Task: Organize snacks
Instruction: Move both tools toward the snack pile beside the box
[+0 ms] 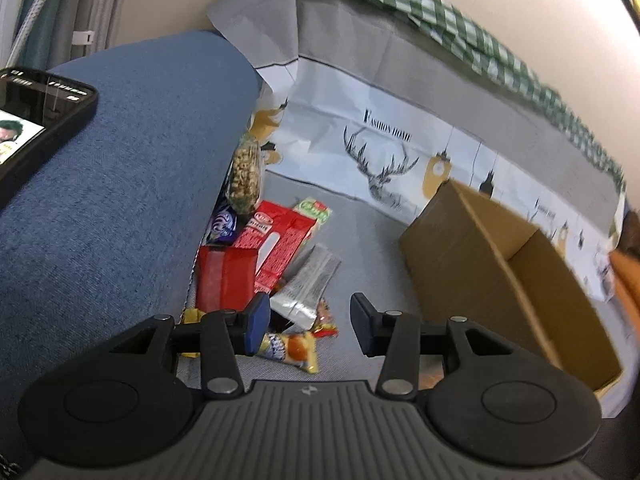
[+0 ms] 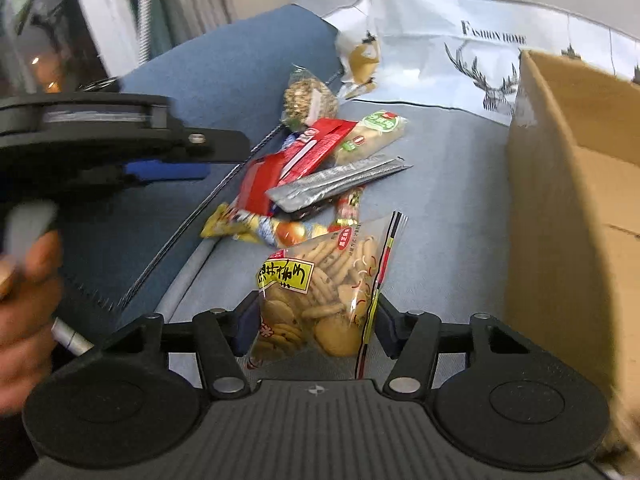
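Note:
A pile of snacks lies on the grey sofa seat beside a blue armrest: a red packet (image 1: pixel 276 244), a silver packet (image 1: pixel 308 284), a yellow candy packet (image 1: pixel 292 350) and a clear bag of nuts (image 1: pixel 245 176). My left gripper (image 1: pixel 310 322) is open and empty, just above the near end of the pile. My right gripper (image 2: pixel 314 326) is shut on a clear bag of biscuits (image 2: pixel 324 292) and holds it near the pile (image 2: pixel 316 168). An open cardboard box (image 1: pixel 492 272) stands to the right; its brown wall also shows in the right wrist view (image 2: pixel 560 208).
A phone (image 1: pixel 32 120) lies on the blue armrest (image 1: pixel 132 184). A deer-print cover (image 1: pixel 384 152) drapes the sofa back, with green checked cloth (image 1: pixel 460 24) on top. The left gripper and a hand (image 2: pixel 28 300) show at the left of the right wrist view.

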Tool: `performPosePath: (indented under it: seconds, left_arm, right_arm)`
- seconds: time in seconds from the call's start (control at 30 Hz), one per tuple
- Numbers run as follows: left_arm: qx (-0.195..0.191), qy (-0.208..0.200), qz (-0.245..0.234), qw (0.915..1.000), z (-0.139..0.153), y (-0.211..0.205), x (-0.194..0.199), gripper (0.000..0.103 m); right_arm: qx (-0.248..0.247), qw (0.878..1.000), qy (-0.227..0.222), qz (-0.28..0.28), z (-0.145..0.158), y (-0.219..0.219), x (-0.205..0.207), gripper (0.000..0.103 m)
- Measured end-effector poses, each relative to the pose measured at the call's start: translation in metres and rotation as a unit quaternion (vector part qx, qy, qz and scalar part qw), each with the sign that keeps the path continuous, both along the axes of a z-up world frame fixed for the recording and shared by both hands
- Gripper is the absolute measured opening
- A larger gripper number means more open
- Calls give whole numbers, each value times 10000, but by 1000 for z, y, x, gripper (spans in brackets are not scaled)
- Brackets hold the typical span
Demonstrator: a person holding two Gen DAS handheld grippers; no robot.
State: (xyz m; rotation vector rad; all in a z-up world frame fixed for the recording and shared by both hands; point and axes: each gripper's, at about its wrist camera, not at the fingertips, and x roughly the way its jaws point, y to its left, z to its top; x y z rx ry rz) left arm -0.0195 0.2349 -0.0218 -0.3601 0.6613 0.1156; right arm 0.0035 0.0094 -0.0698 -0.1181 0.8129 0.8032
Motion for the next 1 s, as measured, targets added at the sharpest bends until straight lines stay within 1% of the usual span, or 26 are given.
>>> performPosePath:
  seconds: [0.13,0.23,0.3,0.33,0.37,0.5,0.6,0.63,0.7,0.8,0.87,0.9,0.97,1.0]
  left_arm:
    - [506,401,-120,9978,-9,-13,11,49]
    - [850,804,-152,9930,-19,-21,23,50]
    - [974,1014,-192,9899,-26,-24,30,55]
    - [1021,1063,-196,9889,-28,-24,33,63]
    - [1083,1081,-180,9881,-30,-24,35,69]
    - [1186,1070,-273,9868,-36,-23,44,73]
    - [1362,1139,-340,9835,-43,-25,53,75]
    - [1403,1183,-388,9822,-46,-27,56,77]
    - [1308,1376,-538,9803,-52,-28,60,81]
    - [992,1662,-709,9785,-60,-24,61,80]
    - [963,1733,-753,9773,-62,-24,60,78]
    - [1008,1735,-751,9768,-63,-24,59,71]
    - [1073,1693,-792,9765,-62,-26,57,43]
    - [1122,1657,-824,9763,-61,-29,56,36]
  right_arm:
    - [99,9998,41,139,1,-24,-17,60]
    - [92,9997,84,219,-2,-27,-23,61]
    - [152,9995,32,284,-2,-27,-23,61]
    - [133,9995,39,289,-4,-27,-23,62]
    - [96,9996,69,267,-7,-26,-21,62]
    - [68,9996,245,141,-16,-24,-10,62]
    - [76,9995,302,106,-20,-22,-6,62]
    - [64,9994,318,113,-22,-21,-5,62]
    - [9,9994,325,133,-25,-18,-3,62]
    - [16,9993,345,134,-27,-16,-2,62]
    - [38,9993,366,119,-27,-14,-1,63]
    - [43,9992,373,115,-27,-14,-1,63]
    - [48,9992,387,104,-28,-14,-1,64]
    - [51,9992,390,101,-28,-15,-1,64]
